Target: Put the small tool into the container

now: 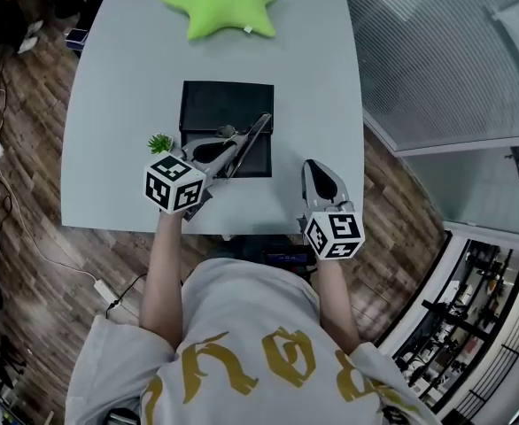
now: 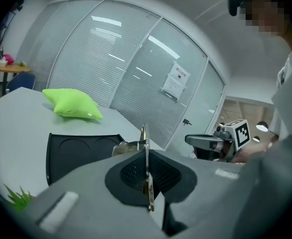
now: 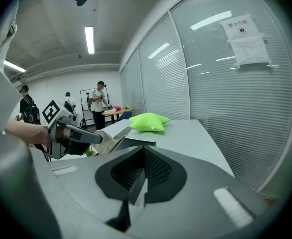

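A thin, flat metal tool (image 1: 249,140) is clamped in my left gripper (image 1: 225,151), which is shut on it. The tool slants up and to the right over the near right part of the flat black container (image 1: 227,104) in the middle of the grey table (image 1: 109,104). In the left gripper view the tool (image 2: 145,146) shows edge-on between the closed jaws, with the container (image 2: 71,153) just beyond it. My right gripper (image 1: 318,172) is shut and empty, low over the table to the right of the container. Its own view shows the left gripper (image 3: 106,142) holding the tool.
A green star-shaped cushion (image 1: 224,3) lies at the table's far edge. A small green plant (image 1: 160,142) stands beside the container's near left corner, close to my left gripper. Glass walls with blinds (image 3: 225,83) run along the right. People (image 3: 100,103) stand far off.
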`<action>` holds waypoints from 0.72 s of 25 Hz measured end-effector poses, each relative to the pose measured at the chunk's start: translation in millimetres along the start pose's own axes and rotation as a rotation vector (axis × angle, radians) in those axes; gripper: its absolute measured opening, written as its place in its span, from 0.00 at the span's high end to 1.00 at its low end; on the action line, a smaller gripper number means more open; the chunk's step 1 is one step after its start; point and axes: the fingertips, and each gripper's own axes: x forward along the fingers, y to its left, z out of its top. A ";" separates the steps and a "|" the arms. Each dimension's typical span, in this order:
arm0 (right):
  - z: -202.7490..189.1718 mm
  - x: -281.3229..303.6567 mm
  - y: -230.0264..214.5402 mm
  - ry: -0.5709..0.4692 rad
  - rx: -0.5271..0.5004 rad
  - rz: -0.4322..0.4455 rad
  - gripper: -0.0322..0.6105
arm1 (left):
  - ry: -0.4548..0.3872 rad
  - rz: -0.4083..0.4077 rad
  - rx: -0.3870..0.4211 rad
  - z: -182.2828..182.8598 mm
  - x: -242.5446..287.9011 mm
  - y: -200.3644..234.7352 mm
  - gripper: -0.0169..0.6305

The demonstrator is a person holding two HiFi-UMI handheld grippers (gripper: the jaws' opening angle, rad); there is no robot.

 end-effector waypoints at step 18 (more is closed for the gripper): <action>8.0 25.4 10.5 -0.029 -0.004 0.107 0.91 | 0.207 0.067 0.173 -21.4 5.0 11.7 0.97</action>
